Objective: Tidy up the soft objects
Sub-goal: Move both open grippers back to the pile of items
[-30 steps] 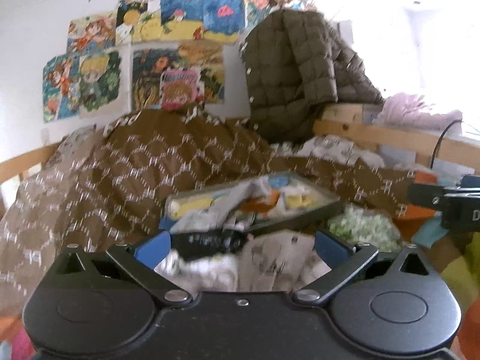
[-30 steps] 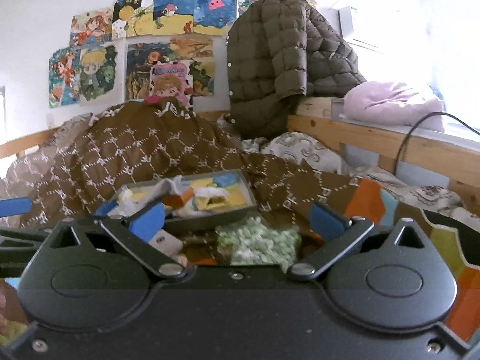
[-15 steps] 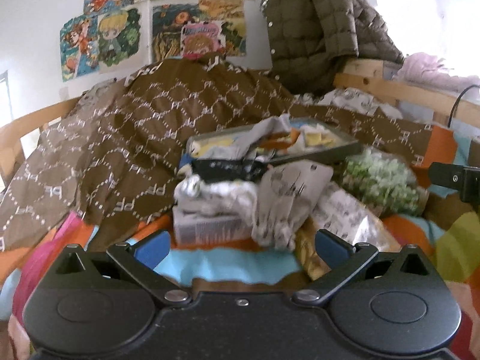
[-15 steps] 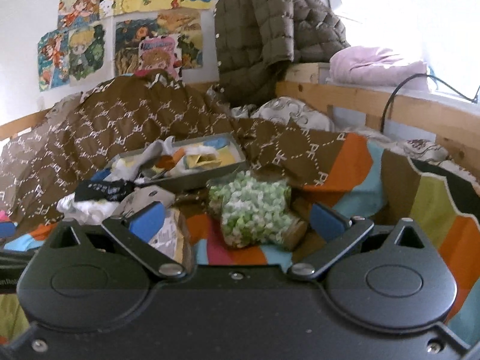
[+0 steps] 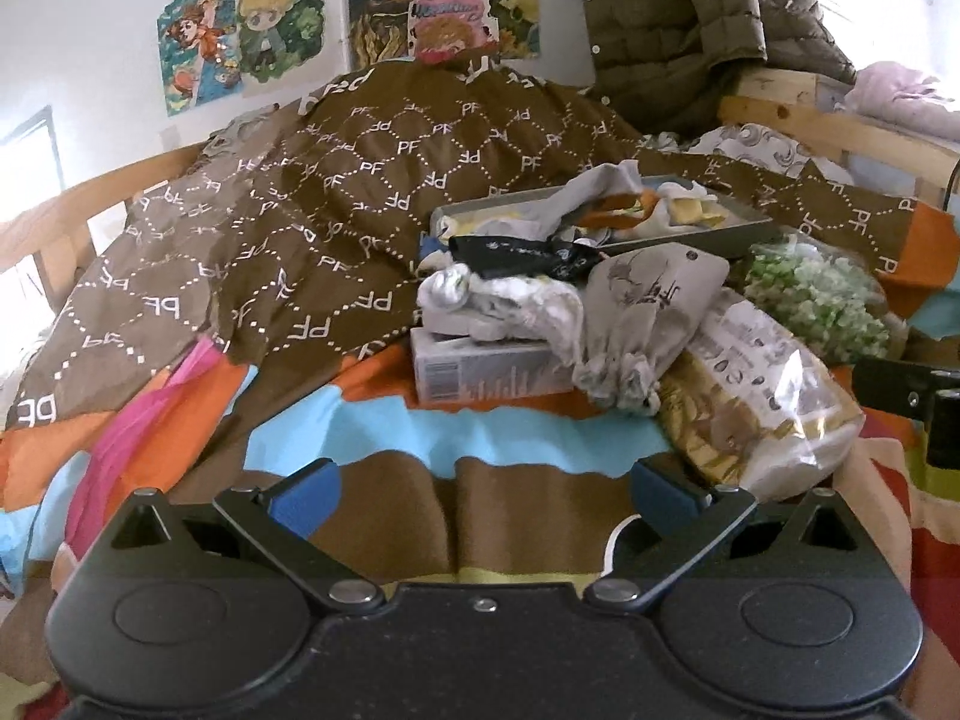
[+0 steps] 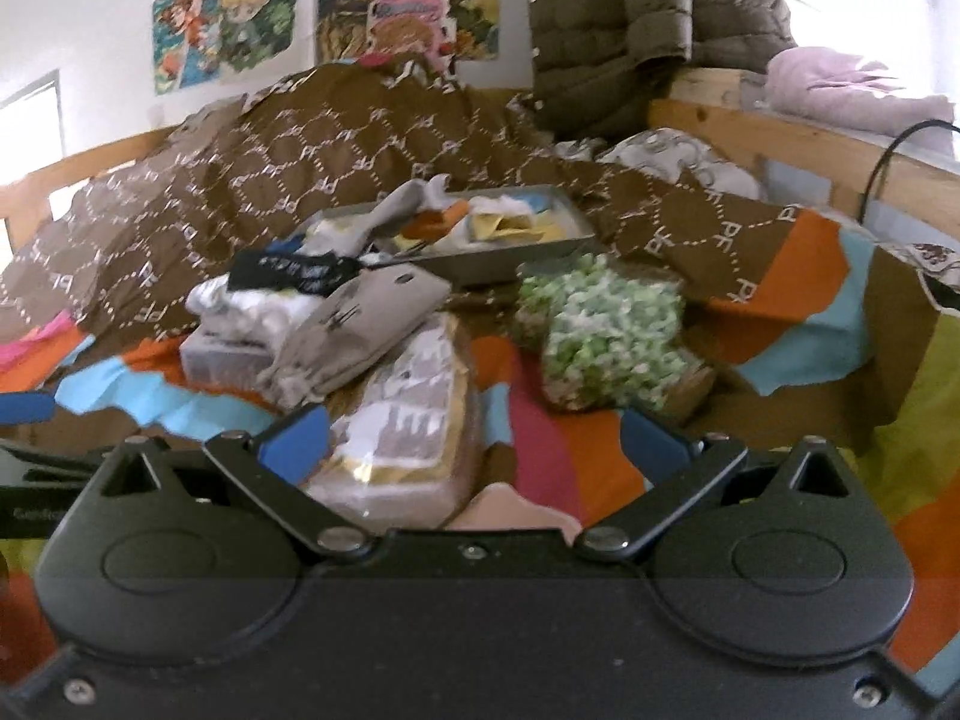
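The left gripper hangs wide open over the striped blanket, holding nothing. Ahead, a small box carries white socks and a black sock, with a grey pouch leaning beside them. Behind sits a grey tray, already part-filled with cloths. To the right lie a clear packet and a green-and-white bag. The right gripper is equally wide open and empty. The sorting seems barely half done; most of the pile still waits outside the tray.
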`<move>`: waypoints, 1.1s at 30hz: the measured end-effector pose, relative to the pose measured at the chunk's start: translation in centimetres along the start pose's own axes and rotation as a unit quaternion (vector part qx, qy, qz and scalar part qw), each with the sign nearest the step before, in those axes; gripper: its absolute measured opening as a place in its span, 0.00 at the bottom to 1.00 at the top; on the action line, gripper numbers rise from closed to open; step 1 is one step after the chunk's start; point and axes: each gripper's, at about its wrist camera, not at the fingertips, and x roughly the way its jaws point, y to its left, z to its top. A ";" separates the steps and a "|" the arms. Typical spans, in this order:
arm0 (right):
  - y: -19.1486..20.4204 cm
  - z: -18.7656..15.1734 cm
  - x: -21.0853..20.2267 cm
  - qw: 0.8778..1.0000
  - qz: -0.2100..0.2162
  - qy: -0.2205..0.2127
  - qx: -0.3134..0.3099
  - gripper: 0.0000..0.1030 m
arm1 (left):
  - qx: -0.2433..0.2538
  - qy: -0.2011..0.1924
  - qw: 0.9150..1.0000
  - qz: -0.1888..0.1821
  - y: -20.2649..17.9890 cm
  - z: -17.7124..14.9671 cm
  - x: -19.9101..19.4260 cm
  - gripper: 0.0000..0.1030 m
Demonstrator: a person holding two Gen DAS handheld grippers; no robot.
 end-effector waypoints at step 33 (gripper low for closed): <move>0.7 0.0 2.5 1.000 0.024 0.015 -0.003 1.00 | -0.033 0.009 0.999 0.030 2.7 0.4 0.3 0.99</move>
